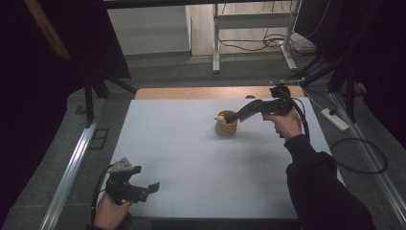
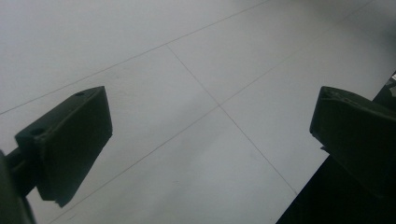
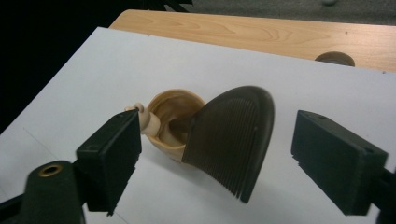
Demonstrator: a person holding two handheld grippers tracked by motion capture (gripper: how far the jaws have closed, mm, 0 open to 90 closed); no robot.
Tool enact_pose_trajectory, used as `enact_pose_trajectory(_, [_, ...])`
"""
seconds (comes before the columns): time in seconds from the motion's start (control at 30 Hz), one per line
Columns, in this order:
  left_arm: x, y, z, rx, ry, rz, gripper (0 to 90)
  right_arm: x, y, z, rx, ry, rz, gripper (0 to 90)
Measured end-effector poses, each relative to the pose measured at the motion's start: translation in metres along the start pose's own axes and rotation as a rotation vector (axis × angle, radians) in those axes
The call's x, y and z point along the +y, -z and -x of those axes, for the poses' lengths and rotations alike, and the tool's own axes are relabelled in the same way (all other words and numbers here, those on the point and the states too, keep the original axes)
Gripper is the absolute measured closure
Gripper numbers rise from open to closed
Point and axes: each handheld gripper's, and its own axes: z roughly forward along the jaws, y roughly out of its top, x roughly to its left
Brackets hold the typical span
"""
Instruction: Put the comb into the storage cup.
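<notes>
A small tan wooden cup (image 1: pixel 225 127) (image 3: pixel 169 116) stands upright on the white table top (image 1: pixel 191 158), right of centre and toward the back. A dark ribbed comb (image 3: pixel 231 140) leans out of the cup's mouth. My right gripper (image 1: pixel 241 115) (image 3: pixel 217 137) reaches in from the right, its jaws on either side of the comb with a gap on both sides, so it is open. A pale knob (image 3: pixel 140 113) sticks out of the cup's side. At the near left corner my left gripper (image 1: pixel 152 188) (image 2: pixel 210 135) hovers open over bare table with nothing between its fingers.
A strip of bare wood (image 1: pixel 201 92) (image 3: pixel 243 30) runs along the table's far edge, with a dark round disc (image 1: pixel 250 97) (image 3: pixel 334 58) set in it. A metal rail (image 1: pixel 72 167) lies along the floor at the left. On the floor at the right are cables and a power strip (image 1: pixel 335 120).
</notes>
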Motion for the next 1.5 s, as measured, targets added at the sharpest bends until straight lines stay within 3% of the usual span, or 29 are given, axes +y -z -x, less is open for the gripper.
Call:
enact_pose_trajectory(0.2, [0.0,0.0,0.0,0.0,0.0,0.0,0.0,-0.006,0.001,-0.005,-0.019,0.059,0.0,10.9])
enact_pose_trajectory(0.87, [0.0,0.0,0.0,-0.001,0.0,0.001,0.0,-0.022,0.001,-0.011,-0.039,0.171,0.019,1.4])
enact_pose_trajectory(1.5, [0.0,0.0,0.0,-0.001,-0.006,-0.003,0.1,-0.035,0.007,-0.018,-0.038,0.223,0.01,0.7])
